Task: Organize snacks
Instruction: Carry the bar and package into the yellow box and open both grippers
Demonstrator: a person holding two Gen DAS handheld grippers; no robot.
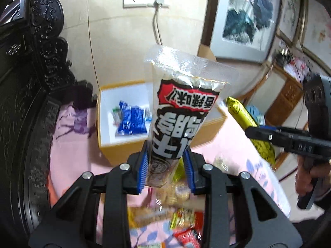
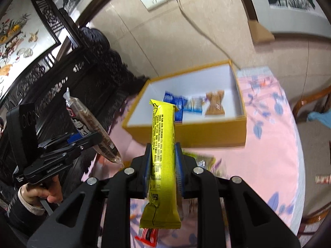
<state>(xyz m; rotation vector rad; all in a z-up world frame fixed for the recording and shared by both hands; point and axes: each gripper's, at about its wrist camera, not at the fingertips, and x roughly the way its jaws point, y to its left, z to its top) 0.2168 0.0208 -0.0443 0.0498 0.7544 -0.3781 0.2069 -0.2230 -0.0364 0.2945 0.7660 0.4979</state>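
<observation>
Holding one snack in each gripper above the pink tablecloth (image 2: 269,144).

Left gripper (image 1: 167,165): blue pads clamped on the lower part of a clear packet (image 1: 182,111) with black-and-white lettering, packet standing up between the fingers. Right gripper (image 2: 162,165): pinched tight on a long yellow bar (image 2: 163,144) (upright, both ends free). Yellow box (image 2: 186,132) sits beyond on the cloth, white inside, with blue packets (image 2: 178,103) and a tan one (image 2: 215,101). More snacks (image 1: 182,217) lie blurred below.

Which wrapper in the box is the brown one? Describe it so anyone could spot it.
Find the yellow box on the pink tablecloth. Inside, wrappers lie in a row; the brown wrapper is at the right end, beside the blue wrappers. It alone is tan and pinched like a bow.
</observation>
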